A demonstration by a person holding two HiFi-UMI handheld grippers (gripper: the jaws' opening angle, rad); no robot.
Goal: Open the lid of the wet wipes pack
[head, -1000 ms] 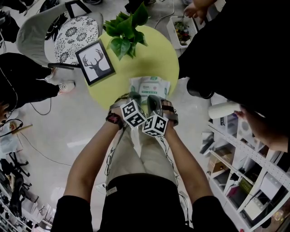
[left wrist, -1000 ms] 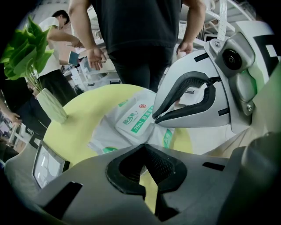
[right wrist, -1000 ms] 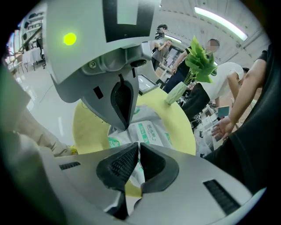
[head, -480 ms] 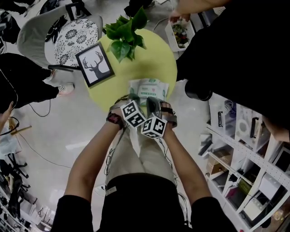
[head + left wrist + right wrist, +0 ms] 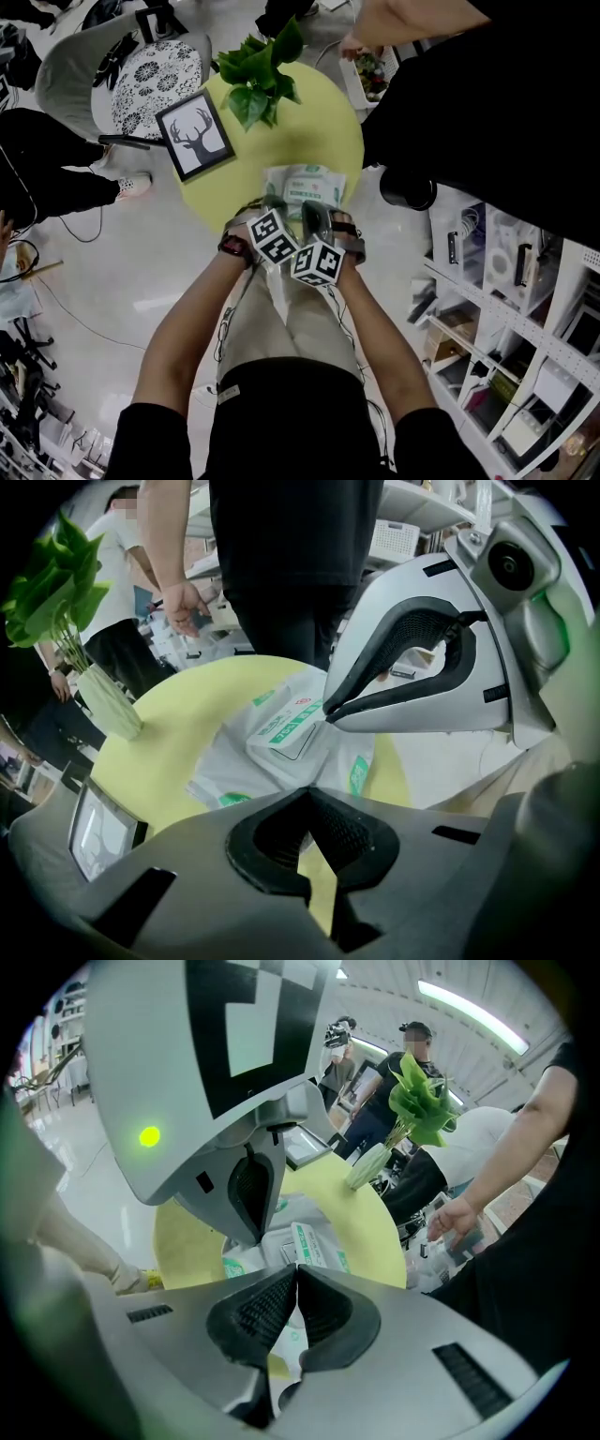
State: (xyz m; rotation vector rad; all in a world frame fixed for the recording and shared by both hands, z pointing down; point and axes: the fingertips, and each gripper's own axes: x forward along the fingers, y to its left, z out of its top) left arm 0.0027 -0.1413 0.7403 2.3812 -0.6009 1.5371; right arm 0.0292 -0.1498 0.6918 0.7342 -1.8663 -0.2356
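Wipes pack [image 5: 305,181] lies flat on the near side of the round yellow table [image 5: 323,127], just above the middle of the head view. Both tools crowd over its lower edge, and their marker cubes sit side by side below it.

In its own view the left gripper [image 5: 307,797] is clenched, pads meeting at the tips with nothing between them. It points down at one end of the pack.

The right gripper [image 5: 296,1269] is clenched too. In the left gripper view its tip comes in from the upper right and meets the edge of the lid [image 5: 286,728], a white flap with a green label. I cannot tell whether it pinches that edge.

A leafy plant [image 5: 258,70] and a framed deer picture [image 5: 195,134] stand at the table's far side, toward the upper left of the head view.
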